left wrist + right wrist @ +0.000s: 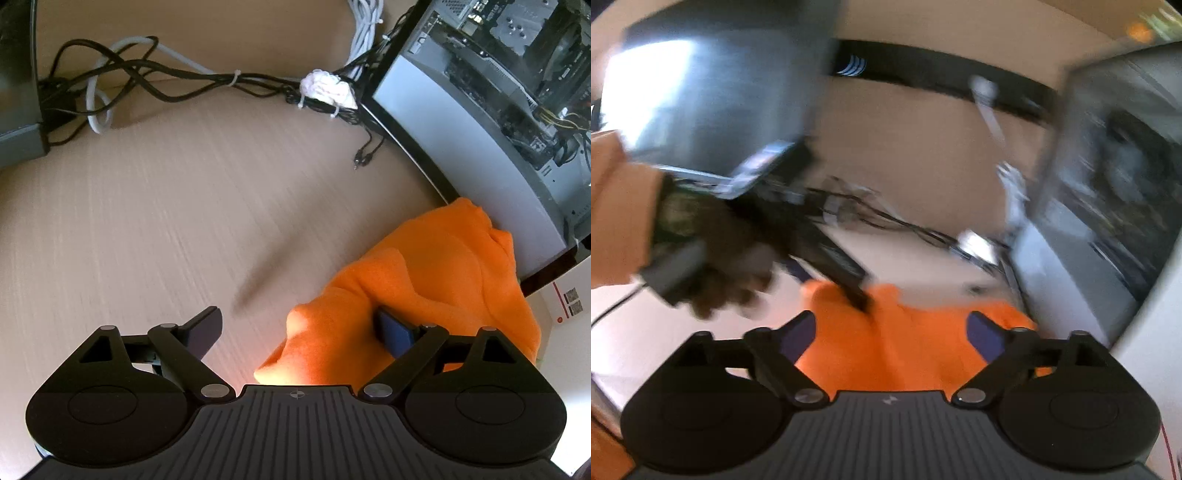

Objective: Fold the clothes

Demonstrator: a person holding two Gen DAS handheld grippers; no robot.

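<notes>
An orange garment [424,280] lies crumpled on the light wooden table [166,221], pushed against a computer case. My left gripper [301,332] is open; its right finger touches the garment's edge and its left finger is over bare table. In the blurred right wrist view the same garment [905,343] lies under my right gripper [892,332], which is open with both fingers above the cloth. The other hand-held gripper [827,258] reaches onto the garment's far edge from the left.
An open computer case [498,110] stands at the right, against the garment. Tangled black and white cables [184,81] run along the table's back. A dark box [18,92] stands at the back left. A gloved hand [713,251] shows at the left.
</notes>
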